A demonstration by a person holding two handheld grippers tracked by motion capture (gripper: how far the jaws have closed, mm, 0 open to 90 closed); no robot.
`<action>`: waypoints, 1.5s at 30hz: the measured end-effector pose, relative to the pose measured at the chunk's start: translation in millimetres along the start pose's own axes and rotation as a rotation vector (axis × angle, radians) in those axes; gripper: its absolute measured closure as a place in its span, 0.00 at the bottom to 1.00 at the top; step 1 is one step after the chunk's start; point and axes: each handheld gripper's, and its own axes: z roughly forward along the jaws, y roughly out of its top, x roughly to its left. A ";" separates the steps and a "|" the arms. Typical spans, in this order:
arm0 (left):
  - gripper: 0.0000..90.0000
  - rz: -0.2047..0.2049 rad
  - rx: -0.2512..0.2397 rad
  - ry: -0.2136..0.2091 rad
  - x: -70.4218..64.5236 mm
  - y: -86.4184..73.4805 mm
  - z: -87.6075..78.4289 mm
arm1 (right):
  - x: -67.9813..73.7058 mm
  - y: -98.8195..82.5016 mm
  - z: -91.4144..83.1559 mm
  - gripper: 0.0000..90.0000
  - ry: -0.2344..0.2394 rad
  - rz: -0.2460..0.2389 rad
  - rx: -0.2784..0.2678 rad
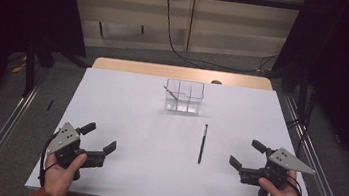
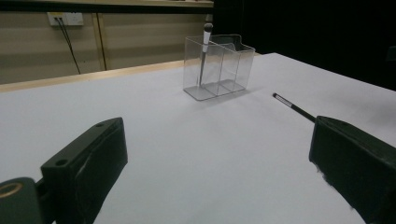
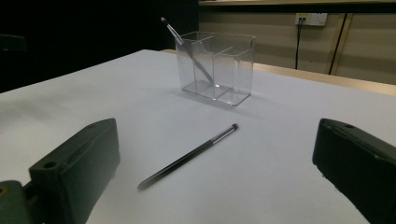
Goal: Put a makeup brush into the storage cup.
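**Picking up the loose pen for the clear holder**

Both tools resting at the near edge of the table, jaws spread wide, nothing held. Left tool near the left corner, right tool near the right corner, each gripped from behind by a hand.

Black pen lying flat on the white surface, well apart from the left tool and nearer the right one, its long axis running roughly toward the clear holder. In the right gripper view, pen straight ahead between the jaws, the ringed end pointing at the holder. One silver pen already leaning in the left compartment as seen from the high view; the remaining compartments look free.

Judged best handled by the right tool, being the closer. Advice for a clean grasp:

- Approach from above, jaws straddling the barrel crosswise, not along it.
- Aim for the middle of the barrel, so the pen stays balanced once lifted.
- Come low enough for the pads to reach beneath the widest part, since a thin round barrel on a smooth table will likely roll or skid away.
- Close slowly and squarely.
- Lift straight up before tilting upright for a free compartment, keeping clear of the leaning pen.
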 end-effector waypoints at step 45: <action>0.05 0.027 0.030 0.001 8.2 -2.1 -2.1 | -5.7 44.7 93.0 0.01 0.118 -0.035 0.344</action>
